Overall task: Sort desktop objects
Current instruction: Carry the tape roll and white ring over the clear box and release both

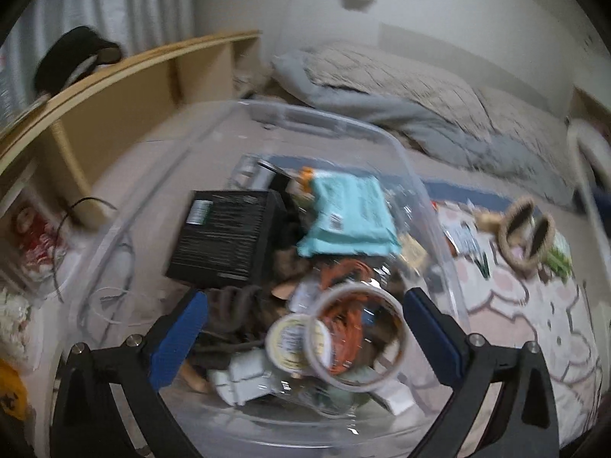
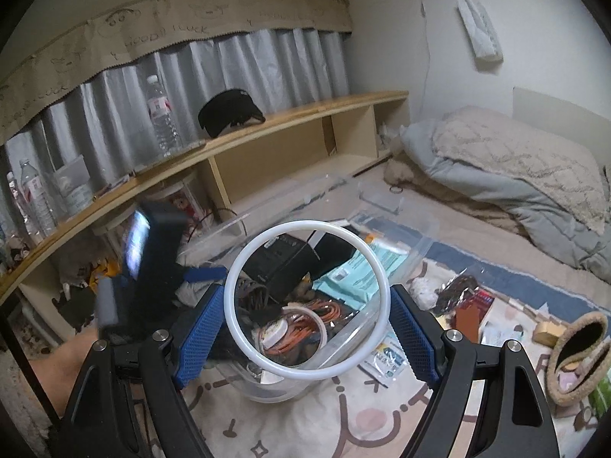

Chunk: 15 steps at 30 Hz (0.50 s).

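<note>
right tool (image 2: 307, 307): clamped on the white ring (image 2: 305, 229), mid-frame, hovering over the clear bin (image 2: 420, 246)
left tool (image 1: 305, 328): spread wide, nothing in it, low centre over the bin's pile
risk: ring is thin and slick, pinched only at its sides, so a tilt could pop it out onto the rug (image 2: 343, 420)
also: bin's crammed, it might bounce off the tape rolls (image 1: 298, 343)
</note>
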{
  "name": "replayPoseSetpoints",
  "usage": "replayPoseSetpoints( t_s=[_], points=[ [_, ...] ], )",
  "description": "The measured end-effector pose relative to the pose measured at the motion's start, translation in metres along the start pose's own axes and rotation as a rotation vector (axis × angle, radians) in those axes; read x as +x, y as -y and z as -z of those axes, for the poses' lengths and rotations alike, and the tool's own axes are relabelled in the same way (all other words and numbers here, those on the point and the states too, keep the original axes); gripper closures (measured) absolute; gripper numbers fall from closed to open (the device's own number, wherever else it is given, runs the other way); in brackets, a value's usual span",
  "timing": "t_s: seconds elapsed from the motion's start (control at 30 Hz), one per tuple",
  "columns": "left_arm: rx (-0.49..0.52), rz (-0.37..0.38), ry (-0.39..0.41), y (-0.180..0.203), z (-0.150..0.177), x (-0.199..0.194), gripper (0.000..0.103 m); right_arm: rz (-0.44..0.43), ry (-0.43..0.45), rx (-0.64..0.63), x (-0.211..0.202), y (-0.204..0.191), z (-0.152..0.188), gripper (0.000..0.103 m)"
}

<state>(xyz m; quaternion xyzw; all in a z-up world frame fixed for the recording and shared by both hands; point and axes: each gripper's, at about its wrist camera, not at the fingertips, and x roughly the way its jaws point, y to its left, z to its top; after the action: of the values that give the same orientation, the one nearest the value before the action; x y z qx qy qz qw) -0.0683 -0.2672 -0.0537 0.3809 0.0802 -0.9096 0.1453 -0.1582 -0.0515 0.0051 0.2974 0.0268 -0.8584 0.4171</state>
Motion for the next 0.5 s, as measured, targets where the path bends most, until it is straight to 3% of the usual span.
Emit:
replayPoseSetpoints(
  t_s=[0.27,0.5],
  points=[
    [-0.106,-0.08,0.131,-0.042,-0.006,-0.031,0.0,-0.016,-0.096,0.009,0.051,-0.005,0.01,0.018],
    [-0.117,-0.097,0.16,-0.057,0.0,-0.04,0.0,-0.03,-0.176,-0.014,0.092,-0.014,0.021,0.018]
  ],
)
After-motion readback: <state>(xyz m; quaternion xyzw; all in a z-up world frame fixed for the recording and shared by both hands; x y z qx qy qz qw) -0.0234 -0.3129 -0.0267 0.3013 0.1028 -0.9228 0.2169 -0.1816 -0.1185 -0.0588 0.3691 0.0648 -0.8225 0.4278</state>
